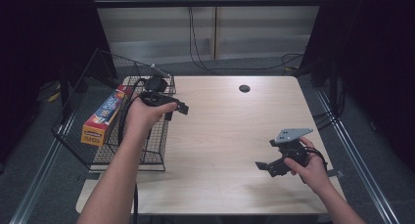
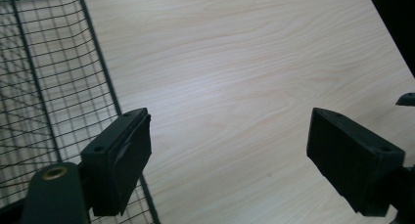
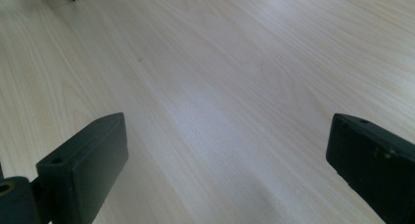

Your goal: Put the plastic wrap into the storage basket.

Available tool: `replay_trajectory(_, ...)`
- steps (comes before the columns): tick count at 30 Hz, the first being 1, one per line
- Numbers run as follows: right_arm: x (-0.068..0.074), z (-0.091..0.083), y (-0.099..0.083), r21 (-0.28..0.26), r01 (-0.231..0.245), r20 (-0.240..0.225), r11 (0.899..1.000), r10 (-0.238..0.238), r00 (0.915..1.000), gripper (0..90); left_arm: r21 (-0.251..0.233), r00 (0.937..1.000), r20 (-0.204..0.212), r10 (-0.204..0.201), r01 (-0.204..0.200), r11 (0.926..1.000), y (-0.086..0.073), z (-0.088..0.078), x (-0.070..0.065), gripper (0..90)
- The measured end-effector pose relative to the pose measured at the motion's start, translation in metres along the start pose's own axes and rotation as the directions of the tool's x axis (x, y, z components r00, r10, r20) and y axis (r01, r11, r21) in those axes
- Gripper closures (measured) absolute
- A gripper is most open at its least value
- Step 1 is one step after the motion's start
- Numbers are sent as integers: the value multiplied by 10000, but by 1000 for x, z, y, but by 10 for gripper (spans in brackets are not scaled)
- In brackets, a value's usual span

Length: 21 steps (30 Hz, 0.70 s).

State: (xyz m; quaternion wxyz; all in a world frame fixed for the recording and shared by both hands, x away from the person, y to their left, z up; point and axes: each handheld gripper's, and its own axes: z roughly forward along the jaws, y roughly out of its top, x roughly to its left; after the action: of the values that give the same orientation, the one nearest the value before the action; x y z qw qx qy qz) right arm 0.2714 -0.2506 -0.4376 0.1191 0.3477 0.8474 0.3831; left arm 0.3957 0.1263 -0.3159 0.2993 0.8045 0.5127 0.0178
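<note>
A black wire basket sits at the left end of the pale wood-grain table, its thin mesh forming a grid of small squares and its far side tilting up off the table's edge. Inside the basket, against its left wall, lies a long rectangular carton in orange, blue and red, printed cardboard with sharp corners.

The left gripper hangs over the basket's right rim, at its far corner, held by the left hand. Its jaws stand wide apart with nothing between them. In the left gripper view the two blocky matt-black pads frame bare table, and the basket's mesh runs along the left side, its rim wire passing beneath the left pad.

The right gripper is well apart from the basket, near the table's right front corner, in the right hand. A flat grey three-cornered plate tops it. Its jaws also stand wide and empty; the right gripper view shows the smooth, faintly glossy table between them.

A small dark round hole marks the table's far edge, right of the basket.
</note>
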Motion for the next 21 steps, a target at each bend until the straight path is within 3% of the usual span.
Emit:
replay_trajectory(12,0,0,0,3,30,20,10000,-30,10000,18,150,9963,470,713,-721,9973,-10,21,-18,165)
replay_trajectory(21,-1,0,-1,-17,-24,84,10000,24,10000,18,152,9930,706,952,-965,9952,-15,30,-21,149)
